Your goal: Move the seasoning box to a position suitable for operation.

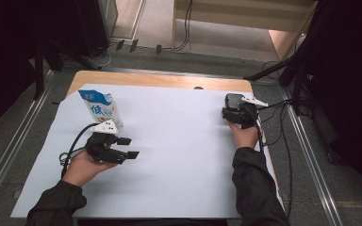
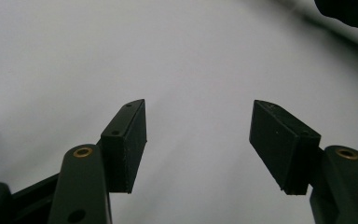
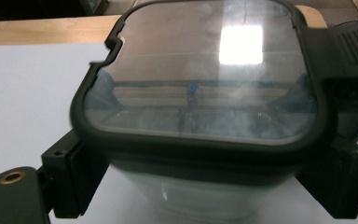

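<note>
Nearest the camera in the right gripper view, we see a clear container with a dark-rimmed lid (image 3: 200, 93) pinched between the two black jaws of our right gripper (image 3: 200, 186), which press on its sides above the white sheet (image 3: 28, 102). In the high view the right gripper (image 1: 238, 113) holds it near the sheet's far right edge. Our left gripper (image 1: 128, 147) sits low over the sheet with its jaws spread and nothing between them, just beside the standing blue-and-white pouch (image 1: 102, 109).

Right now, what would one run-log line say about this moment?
left gripper: open, empty, beside milk pouch | right gripper: shut on lidded container | surface: white sheet
</note>
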Tool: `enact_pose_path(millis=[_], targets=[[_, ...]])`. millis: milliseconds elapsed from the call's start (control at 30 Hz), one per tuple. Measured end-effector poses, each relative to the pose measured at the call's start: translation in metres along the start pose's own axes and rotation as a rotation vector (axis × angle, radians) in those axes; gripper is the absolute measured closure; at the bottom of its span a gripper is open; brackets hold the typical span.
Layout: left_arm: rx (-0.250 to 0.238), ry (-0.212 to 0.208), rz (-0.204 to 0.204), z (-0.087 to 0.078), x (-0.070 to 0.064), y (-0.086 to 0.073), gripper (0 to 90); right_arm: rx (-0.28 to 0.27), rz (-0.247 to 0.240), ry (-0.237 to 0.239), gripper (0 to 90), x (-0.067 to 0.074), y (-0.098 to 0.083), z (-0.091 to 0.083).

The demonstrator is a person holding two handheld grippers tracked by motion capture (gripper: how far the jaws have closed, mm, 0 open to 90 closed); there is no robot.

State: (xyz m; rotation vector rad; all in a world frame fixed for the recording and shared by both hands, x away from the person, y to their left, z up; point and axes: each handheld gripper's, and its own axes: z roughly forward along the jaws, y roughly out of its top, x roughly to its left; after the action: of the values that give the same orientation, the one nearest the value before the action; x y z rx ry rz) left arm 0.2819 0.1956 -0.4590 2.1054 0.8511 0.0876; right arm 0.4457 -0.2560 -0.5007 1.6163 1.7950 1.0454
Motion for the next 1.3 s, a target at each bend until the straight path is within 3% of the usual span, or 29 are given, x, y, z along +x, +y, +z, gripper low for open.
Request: enact_pose_path(millis=[267,700,1100,1300], targets=[[-0.001,-0.001,-0.015,0.000,0.001,-0.002,37.9,-0.014,-0.018,-0.026,11.2,0.002,0.004,0.011],[-0.001,0.000,-0.014,0.001,0.002,-0.001,38.0,-0.031,-0.038,-0.039,16.2,0.001,0.006,0.002],[-0.016,-0.029,-0.045,0.008,0.005,0.008,36.1,-0.057,-0.069,-0.001,16.3,0.013,0.008,-0.017],[-0.013,-0.042,-0.026,0.014,0.005,0.015,36.5,-0.066,-0.093,0.046,16.2,0.026,0.006,-0.029]])
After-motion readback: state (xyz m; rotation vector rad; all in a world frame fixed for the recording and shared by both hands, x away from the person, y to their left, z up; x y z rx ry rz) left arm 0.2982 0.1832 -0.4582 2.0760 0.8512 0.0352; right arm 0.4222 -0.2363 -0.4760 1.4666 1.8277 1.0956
